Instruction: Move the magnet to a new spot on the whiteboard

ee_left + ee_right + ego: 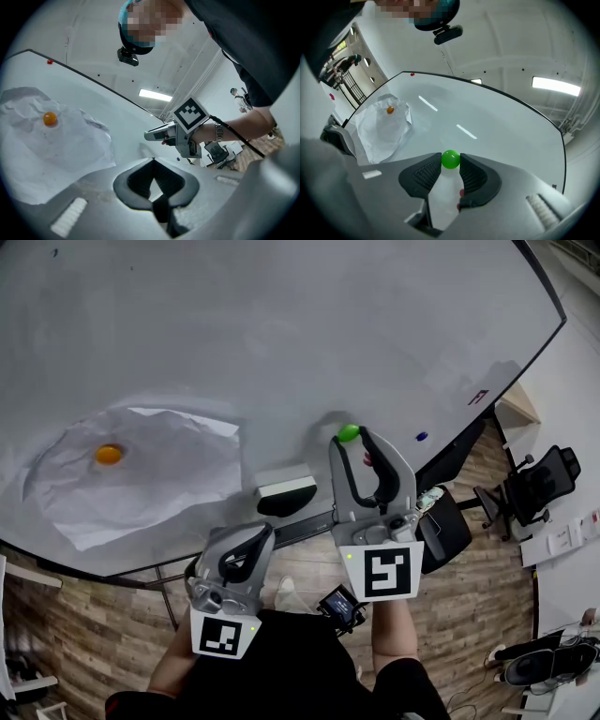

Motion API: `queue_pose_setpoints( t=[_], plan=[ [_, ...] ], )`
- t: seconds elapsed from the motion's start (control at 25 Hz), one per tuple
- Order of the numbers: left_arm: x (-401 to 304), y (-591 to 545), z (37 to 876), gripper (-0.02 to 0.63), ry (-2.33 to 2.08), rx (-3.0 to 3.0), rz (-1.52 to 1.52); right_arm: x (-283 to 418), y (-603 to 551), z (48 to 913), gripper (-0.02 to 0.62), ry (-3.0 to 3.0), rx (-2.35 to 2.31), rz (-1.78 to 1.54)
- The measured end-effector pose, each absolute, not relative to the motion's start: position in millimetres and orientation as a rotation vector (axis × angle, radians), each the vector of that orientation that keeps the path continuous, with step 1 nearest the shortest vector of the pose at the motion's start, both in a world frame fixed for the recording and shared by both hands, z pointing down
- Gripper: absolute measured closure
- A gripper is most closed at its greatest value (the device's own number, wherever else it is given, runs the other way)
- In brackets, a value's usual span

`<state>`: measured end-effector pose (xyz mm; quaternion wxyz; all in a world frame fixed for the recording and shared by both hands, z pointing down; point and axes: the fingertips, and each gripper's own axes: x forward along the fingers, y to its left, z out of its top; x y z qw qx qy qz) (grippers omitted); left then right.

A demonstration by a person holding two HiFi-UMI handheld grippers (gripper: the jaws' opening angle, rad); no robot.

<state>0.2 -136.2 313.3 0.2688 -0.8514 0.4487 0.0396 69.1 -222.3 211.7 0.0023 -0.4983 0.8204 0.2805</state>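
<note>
Right gripper (450,162) pinches the round green magnet (450,159) on the glossy whiteboard (501,117); left gripper (153,161) is pressed together, empty

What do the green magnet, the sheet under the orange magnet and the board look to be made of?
The green magnet is likely glossy plastic: a bright highlight sits on its round top. The sheet looks like thin white paper, matte, creased and wrinkled. The board has a smooth, glossy white surface, probably coated, and ceiling lights reflect in it.
</note>
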Motion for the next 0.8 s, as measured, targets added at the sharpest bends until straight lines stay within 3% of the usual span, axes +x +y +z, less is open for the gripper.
queue_pose_setpoints(
  t=[0.8],
  plan=[
    [18,-115,328,0.611,1.145,-2.370,0.092,103,-165,246,0.469,2.539,-1.629,0.730]
  ],
)
